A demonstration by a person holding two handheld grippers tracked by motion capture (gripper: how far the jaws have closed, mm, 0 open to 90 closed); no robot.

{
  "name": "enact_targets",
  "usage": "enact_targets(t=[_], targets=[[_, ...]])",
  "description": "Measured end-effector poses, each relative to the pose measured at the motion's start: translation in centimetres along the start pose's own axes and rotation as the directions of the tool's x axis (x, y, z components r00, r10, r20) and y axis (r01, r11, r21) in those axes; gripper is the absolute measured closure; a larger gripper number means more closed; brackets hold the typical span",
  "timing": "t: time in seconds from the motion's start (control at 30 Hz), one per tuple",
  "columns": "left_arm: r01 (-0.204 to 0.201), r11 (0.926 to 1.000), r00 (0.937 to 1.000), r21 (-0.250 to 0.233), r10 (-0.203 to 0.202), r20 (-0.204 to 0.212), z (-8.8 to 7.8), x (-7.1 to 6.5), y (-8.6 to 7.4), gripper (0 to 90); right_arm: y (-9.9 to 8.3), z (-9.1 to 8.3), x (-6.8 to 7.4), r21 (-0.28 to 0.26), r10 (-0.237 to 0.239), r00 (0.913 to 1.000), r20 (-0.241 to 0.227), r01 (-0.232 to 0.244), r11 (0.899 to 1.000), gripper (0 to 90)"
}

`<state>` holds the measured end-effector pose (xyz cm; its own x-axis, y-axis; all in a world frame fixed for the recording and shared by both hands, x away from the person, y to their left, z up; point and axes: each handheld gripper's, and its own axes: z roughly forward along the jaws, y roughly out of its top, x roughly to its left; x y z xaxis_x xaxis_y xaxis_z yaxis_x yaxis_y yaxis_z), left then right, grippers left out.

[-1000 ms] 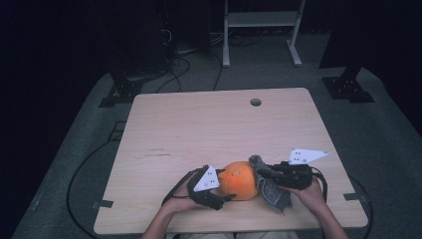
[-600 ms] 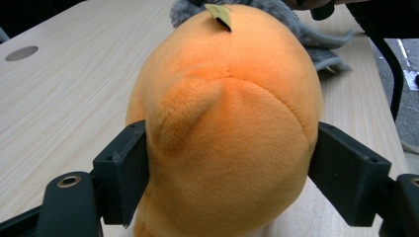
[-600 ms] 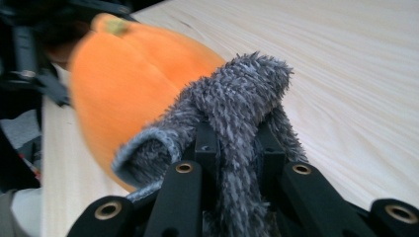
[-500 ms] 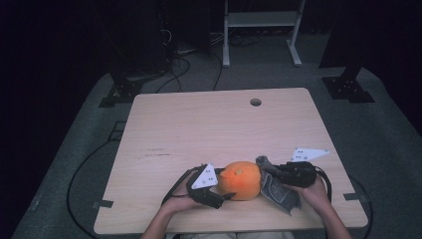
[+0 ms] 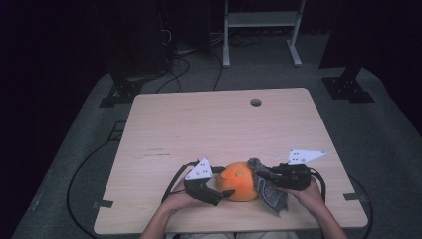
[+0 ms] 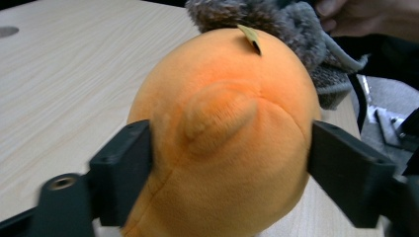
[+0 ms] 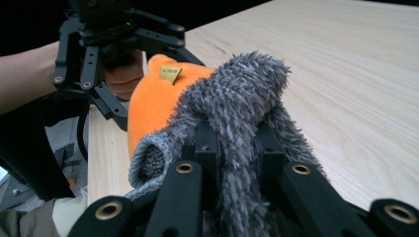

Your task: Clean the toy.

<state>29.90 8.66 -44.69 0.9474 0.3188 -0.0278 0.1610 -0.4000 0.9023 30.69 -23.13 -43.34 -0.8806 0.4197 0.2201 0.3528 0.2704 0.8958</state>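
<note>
Dark room w/ cables and a white stand behind, and a pale wood table (image 5: 199,129) taking up the middle. We're working at its near edge, both hands coming in from the bottom of the high view.

Orange plush (image 5: 239,180) is sitting near the front edge, roughly centre, between our two grippers. Our left gripper (image 5: 225,193) is clamping it: in the left gripper view the black jaws are pressing into both sides of the plush (image 6: 222,143), pads dented into the fabric. A small yellow tag (image 6: 251,37) is sticking up on top.

Our right gripper (image 5: 263,175) is pinching a grey fuzzy cloth (image 5: 268,191), jaws nearly closed on it. In the right gripper view the cloth (image 7: 242,98) is bunching up between the jaws and leaning against the plush (image 7: 153,106), touching its right side. Part of it is hanging toward the table edge.

Left gripper (image 7: 129,61) is also showing beyond the plush in that view.
</note>
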Motion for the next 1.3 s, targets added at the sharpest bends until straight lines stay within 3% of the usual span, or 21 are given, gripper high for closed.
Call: enact_targets(t=[0.13,0.23,0.4,0.5,0.6,0.7,0.9,0.97,1.07,1.13,1.23,1.3], targets=[[-0.028,0.9995,0.9994,0.017,0.028,-0.022,0.1,-0.3,0.2,26.0,0.0,-0.9,-0.9,0.023,0.017,0.9992,0.037,-0.018,1.000,76.6],[-0.042,0.9988,0.9986,0.024,0.043,-0.030,0.2,-0.5,0.3,26.2,0.6,-1.4,-0.4,0.013,0.001,0.9990,0.044,-0.001,1.000,76.6],[-0.088,0.9958,0.9952,0.025,0.089,-0.042,0.8,-1.2,0.7,26.2,2.9,-0.5,2.4,-0.022,-0.086,0.9962,-0.010,0.086,0.996,76.8],[-0.124,0.9914,0.9911,0.041,0.126,-0.043,1.0,-1.8,0.9,26.1,3.8,1.0,4.1,0.020,-0.159,0.9870,-0.020,0.160,0.987,76.9],[-0.109,0.9932,0.9939,0.042,0.110,-0.014,0.8,-1.7,0.6,26.1,3.7,2.1,4.6,0.066,-0.181,0.9833,-0.016,0.182,0.981,77.2],[-0.090,0.9956,0.9959,0.027,0.090,-0.008,0.8,-1.4,0.5,26.3,3.2,1.7,3.8,0.062,-0.166,0.9862,0.002,0.165,0.984,77.3],[-0.117,0.9926,0.9930,0.031,0.118,-0.012,0.8,-1.6,0.5,26.4,2.3,0.6,3.0,0.070,-0.165,0.9851,0.049,0.161,0.984,77.3],[-0.117,0.9923,0.9929,0.040,0.118,-0.014,0.7,-1.5,0.5,26.4,1.9,0.2,2.4,0.068,-0.140,0.9882,0.061,0.136,0.988,77.3],[-0.125,0.9910,0.9919,0.048,0.126,-0.017,0.4,-1.4,0.3,26.0,1.0,-0.5,1.0,0.054,-0.065,0.9967,0.050,0.062,0.997,77.3],[-0.124,0.9908,0.9921,0.056,0.125,-0.015,0.3,-1.2,0.2,26.1,0.4,-0.8,0.2,0.056,-0.032,0.9975,0.063,0.029,0.998,77.3],[-0.123,0.9901,0.9921,0.068,0.124,-0.017,0.2,-1.1,0.0,25.9,0.3,-0.9,0.0,0.042,-0.007,0.9979,0.065,0.004,0.999,77.3],[-0.123,0.9895,0.9921,0.075,0.125,-0.016,0.0,-1.0,-0.1,25.8,0.5,-0.7,0.4,0.034,-0.023,0.9980,0.058,0.021,0.999,77.2]])
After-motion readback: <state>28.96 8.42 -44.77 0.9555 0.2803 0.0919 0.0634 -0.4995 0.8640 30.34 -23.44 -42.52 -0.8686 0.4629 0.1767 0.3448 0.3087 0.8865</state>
